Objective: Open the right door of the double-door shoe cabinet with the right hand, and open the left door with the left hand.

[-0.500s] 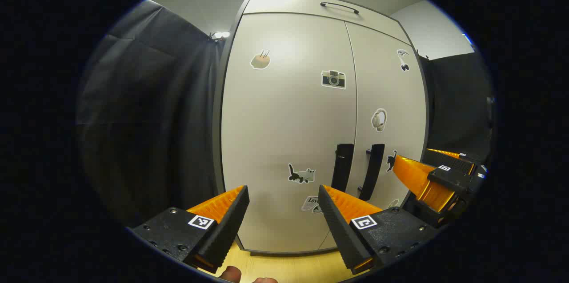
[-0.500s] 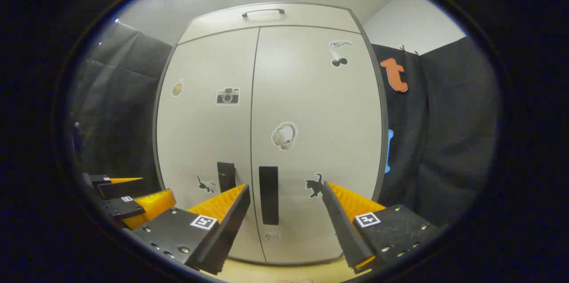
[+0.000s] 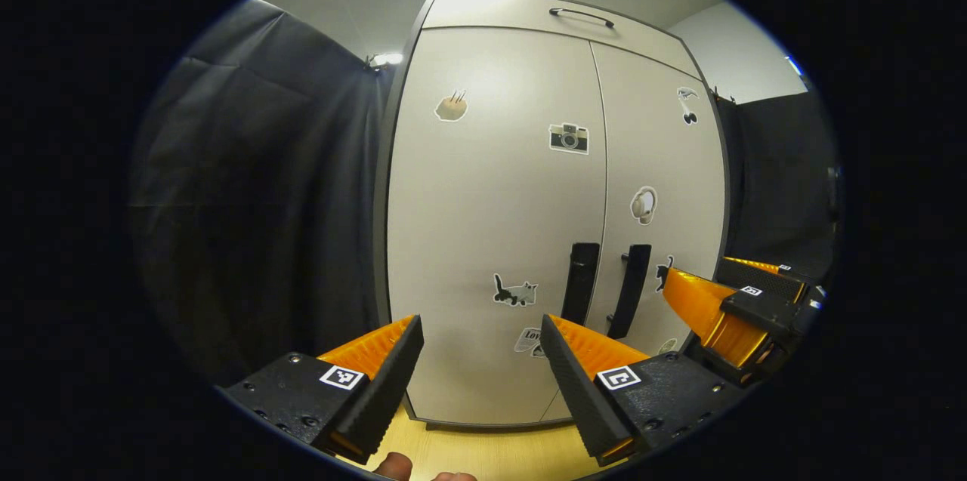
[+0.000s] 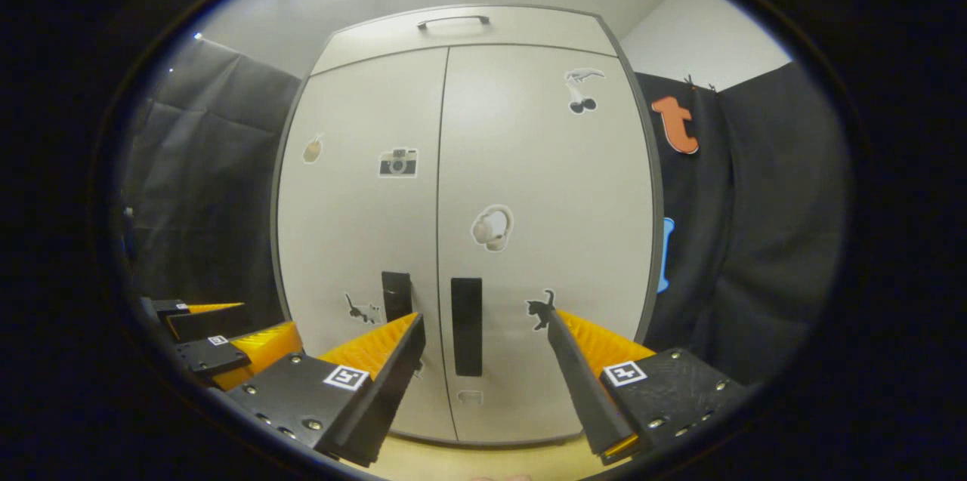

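Note:
A pale double-door shoe cabinet (image 3: 491,201) (image 4: 529,186) stands ahead, both doors closed, with stickers on them. Black vertical handles flank the centre seam: the left door's handle (image 3: 582,282) (image 4: 396,295) and the right door's handle (image 3: 628,290) (image 4: 466,325). My left gripper (image 3: 481,330) is open, short of the left door, its handle up and to the right. My right gripper (image 4: 483,326) is open with the right handle framed between its fingers, still off the door. The right gripper (image 3: 706,296) also shows at the right of the left gripper view, and the left gripper (image 4: 234,334) at the lower left of the right gripper view.
A drawer with a black handle (image 3: 580,14) (image 4: 453,20) tops the cabinet. Black cloth walls (image 3: 257,201) (image 4: 755,224) hang on both sides. Light wooden floor (image 3: 483,451) lies at the cabinet's foot. A fingertip (image 3: 393,464) shows at the bottom edge.
Both views have shifted slightly: the cabinet sits a little to the right and its handles a little higher in each view. Both grippers stay open.

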`<state>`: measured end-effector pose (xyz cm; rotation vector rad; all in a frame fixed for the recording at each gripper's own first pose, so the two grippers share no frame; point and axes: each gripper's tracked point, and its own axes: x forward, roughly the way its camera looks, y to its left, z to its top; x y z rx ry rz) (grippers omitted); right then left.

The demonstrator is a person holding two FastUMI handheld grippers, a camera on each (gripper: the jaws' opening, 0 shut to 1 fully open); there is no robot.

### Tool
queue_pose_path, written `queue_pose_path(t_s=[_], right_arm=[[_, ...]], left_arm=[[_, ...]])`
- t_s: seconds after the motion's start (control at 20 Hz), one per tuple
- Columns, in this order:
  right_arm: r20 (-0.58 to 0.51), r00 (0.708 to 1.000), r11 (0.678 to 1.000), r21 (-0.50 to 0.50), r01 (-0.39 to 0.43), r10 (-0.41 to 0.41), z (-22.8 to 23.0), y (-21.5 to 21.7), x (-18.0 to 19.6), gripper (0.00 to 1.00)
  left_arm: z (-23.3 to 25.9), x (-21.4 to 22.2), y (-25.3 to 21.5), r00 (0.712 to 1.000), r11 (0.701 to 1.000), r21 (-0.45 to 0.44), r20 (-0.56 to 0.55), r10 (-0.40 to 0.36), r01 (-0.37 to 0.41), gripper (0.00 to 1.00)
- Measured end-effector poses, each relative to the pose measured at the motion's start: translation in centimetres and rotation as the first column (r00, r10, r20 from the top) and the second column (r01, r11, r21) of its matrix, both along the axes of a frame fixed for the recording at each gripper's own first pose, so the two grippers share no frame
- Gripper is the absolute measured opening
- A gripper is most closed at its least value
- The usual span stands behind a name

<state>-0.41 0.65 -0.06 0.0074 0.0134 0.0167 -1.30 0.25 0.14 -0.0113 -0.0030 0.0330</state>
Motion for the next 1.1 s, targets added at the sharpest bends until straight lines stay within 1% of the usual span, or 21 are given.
queue_pose_path(t_s=[0.55,0.65,0.75,0.85,0.9,0.95,1.0,1.1], right_arm=[[-0.007,1.0,1.0,-0.02,0.014,-0.014,-0.6,0.1,1.6,0.97],[-0.024,1.0,1.0,-0.015,0.01,-0.011,-1.2,0.4,2.2,0.97],[-0.044,0.999,1.0,-0.011,0.015,-0.015,-1.7,0.7,3.0,0.85],[-0.05,0.998,0.999,-0.014,0.032,-0.033,-2.1,0.6,4.0,0.82],[-0.051,0.998,1.0,-0.014,0.026,-0.027,-2.3,0.8,4.3,0.69],[-0.056,0.998,1.0,-0.013,0.026,-0.027,-2.5,1.1,4.7,0.65],[-0.062,0.998,1.0,-0.01,0.019,-0.02,-2.7,1.3,5.0,0.68],[-0.072,0.997,1.0,-0.009,0.019,-0.019,-3.2,1.6,5.8,0.68]], left_arm=[[0.1,0.4,0.6,1.0,1.0,0.006,0.001,0.018,-0.018,0.96],[0.0,0.5,1.1,1.0,0.999,0.012,-0.002,0.029,-0.029,0.96],[0.0,0.6,1.5,0.999,0.999,0.01,-0.006,0.035,-0.035,0.96],[-0.2,0.7,1.8,0.999,0.999,0.0,-0.006,0.033,-0.033,0.96],[-0.3,0.8,2.0,0.999,0.999,-0.006,-0.006,0.036,-0.036,0.96],[-0.3,0.9,2.3,0.999,0.999,-0.01,-0.007,0.038,-0.038,0.96],[-0.4,1.0,2.4,0.999,0.999,-0.011,-0.006,0.041,-0.041,0.96],[-0.4,1.2,2.6,0.999,0.999,-0.011,-0.006,0.042,-0.042,0.96]])
